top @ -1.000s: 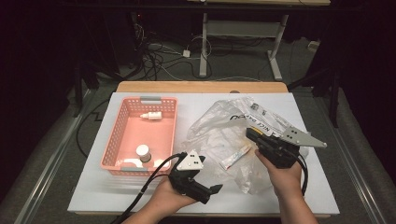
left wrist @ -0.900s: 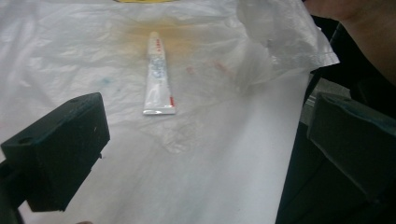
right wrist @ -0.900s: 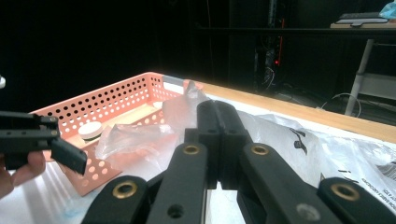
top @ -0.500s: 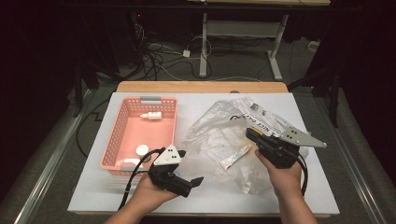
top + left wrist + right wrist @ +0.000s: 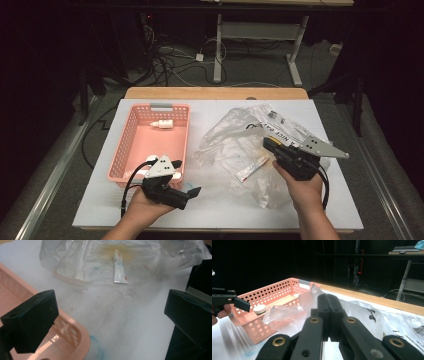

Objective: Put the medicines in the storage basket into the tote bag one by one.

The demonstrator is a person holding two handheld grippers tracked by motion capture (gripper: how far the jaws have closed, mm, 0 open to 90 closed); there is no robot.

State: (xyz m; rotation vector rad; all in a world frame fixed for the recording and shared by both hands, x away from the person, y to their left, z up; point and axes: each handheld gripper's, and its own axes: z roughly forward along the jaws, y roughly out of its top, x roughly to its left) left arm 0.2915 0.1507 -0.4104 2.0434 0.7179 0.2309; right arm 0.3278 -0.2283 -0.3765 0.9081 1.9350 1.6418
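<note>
My left gripper (image 5: 192,191) sits at the near right corner of the pink basket (image 5: 131,142) with its jaws released and nothing between them, and in the left gripper view they point across the bare white worktop (image 5: 215,205) toward a small white tube (image 5: 119,267) lying on the crumpled clear plastic bag (image 5: 250,145). My right gripper (image 5: 267,143) has its jaws clenched on a fold of that bag, lifting the film off the worktop. The tube lies just beside the right gripper, well apart from my left one.
</note>
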